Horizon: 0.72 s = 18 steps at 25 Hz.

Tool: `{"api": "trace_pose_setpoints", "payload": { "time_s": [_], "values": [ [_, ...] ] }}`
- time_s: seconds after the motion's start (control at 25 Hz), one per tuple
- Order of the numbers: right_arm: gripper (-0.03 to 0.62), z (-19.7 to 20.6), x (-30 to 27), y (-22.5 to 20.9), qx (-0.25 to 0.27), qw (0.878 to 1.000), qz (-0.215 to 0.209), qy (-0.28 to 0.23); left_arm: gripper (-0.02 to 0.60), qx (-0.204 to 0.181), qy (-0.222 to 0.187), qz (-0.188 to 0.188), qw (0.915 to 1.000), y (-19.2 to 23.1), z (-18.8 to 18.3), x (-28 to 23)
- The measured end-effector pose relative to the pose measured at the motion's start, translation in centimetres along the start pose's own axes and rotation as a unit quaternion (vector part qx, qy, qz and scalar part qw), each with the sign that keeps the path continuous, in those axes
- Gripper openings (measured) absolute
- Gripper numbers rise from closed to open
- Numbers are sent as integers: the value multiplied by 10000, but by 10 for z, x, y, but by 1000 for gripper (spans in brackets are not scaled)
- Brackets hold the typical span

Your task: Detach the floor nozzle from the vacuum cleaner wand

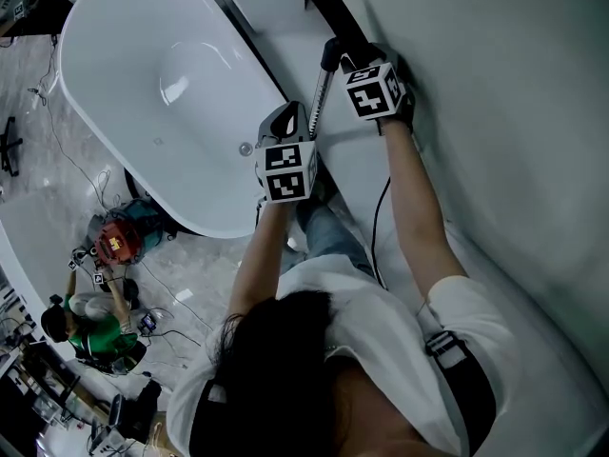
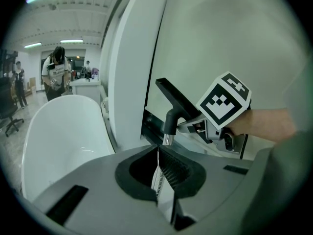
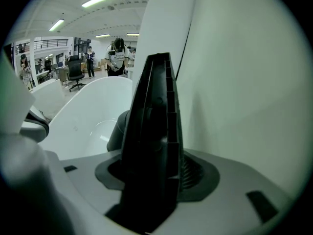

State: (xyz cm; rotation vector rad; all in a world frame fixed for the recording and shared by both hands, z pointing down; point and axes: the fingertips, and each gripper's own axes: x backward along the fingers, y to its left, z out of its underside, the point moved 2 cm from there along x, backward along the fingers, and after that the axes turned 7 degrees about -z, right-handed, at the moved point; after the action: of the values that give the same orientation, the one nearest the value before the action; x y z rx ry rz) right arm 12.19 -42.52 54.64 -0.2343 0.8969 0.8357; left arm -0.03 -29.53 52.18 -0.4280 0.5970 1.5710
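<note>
The shiny metal wand point(image 1: 319, 103) runs up to a black neck point(image 1: 331, 57) that joins the flat black floor nozzle point(image 1: 341, 12) beside the white wall. My left gripper point(image 1: 290, 127) is shut on the wand; in the left gripper view the wand point(image 2: 157, 177) is pinched edge-on between the jaws point(image 2: 159, 173). Beyond it there, the neck point(image 2: 169, 124) and nozzle point(image 2: 177, 98) are still joined. My right gripper point(image 1: 357, 65) is shut on the nozzle. In the right gripper view the ribbed black nozzle point(image 3: 154, 126) fills the gap of the right gripper point(image 3: 156, 180).
A white bathtub point(image 1: 162, 84) lies to the left of the wand, a white curved wall point(image 1: 514, 112) to the right. On the marble floor lie cables, a red device point(image 1: 116, 241) and a person in green point(image 1: 95, 327). People stand far off point(image 3: 116, 58).
</note>
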Motion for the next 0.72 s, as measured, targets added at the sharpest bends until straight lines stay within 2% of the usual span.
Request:
{"api": "trace_pose_setpoints", "payload": {
  "time_s": [0.16, 0.36, 0.52, 0.72],
  "values": [
    [224, 0, 0, 2, 145, 9999, -7, 16, 5, -3, 40, 30, 10000, -1, 2, -4],
    [216, 5, 0, 2, 132, 9999, -28, -14, 5, -20, 91, 65, 9999, -6, 6, -9],
    [212, 3, -3, 0, 106, 9999, -45, -64, 5, 110, 25, 249, 9996, -9, 0, -17],
    [210, 4, -2, 2, 39, 9999, -91, -107, 5, -90, -18, 487, 9988, -16, 0, -24]
  ]
}}
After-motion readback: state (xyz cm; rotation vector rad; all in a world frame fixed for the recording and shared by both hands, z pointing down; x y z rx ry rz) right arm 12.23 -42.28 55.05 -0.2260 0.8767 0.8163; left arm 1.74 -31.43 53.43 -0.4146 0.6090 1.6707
